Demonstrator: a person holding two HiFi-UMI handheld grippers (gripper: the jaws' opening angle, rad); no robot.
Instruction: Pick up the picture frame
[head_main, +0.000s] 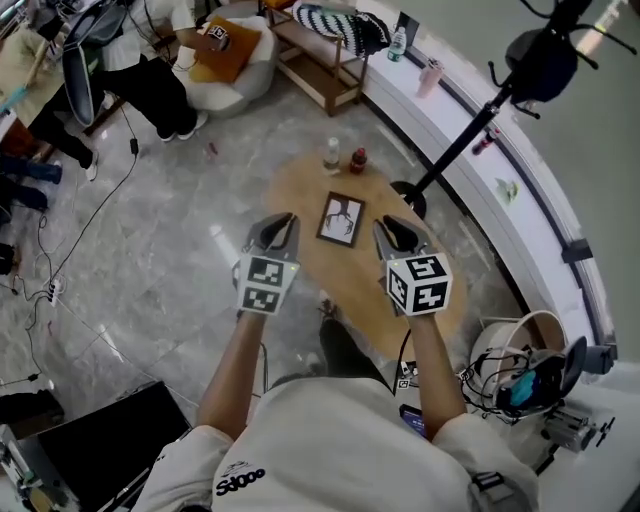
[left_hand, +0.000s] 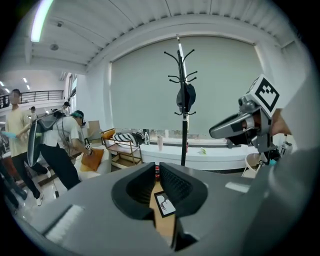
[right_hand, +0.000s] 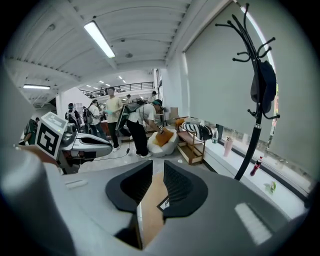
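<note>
The picture frame (head_main: 340, 219) is a small dark-edged frame with a black drawing on white. It lies flat in the middle of the oval wooden table (head_main: 298, 187). My left gripper (head_main: 284, 222) hovers just left of it, its jaws a narrow slit apart with nothing between them. My right gripper (head_main: 392, 226) hovers just right of it, its jaws wider apart and empty. Neither touches the frame. In the left gripper view the frame (left_hand: 164, 203) shows low through the gap of the left gripper (left_hand: 157, 172). In the right gripper view the right gripper (right_hand: 158, 170) shows only a corner of the frame (right_hand: 163, 202).
A clear bottle (head_main: 331, 155) and a small red bottle (head_main: 358, 160) stand at the table's far end. A black coat stand (head_main: 470, 135) rises just right of the table. People stand by a cushion seat (head_main: 228, 62) at the far left. A white bucket (head_main: 522, 352) sits right.
</note>
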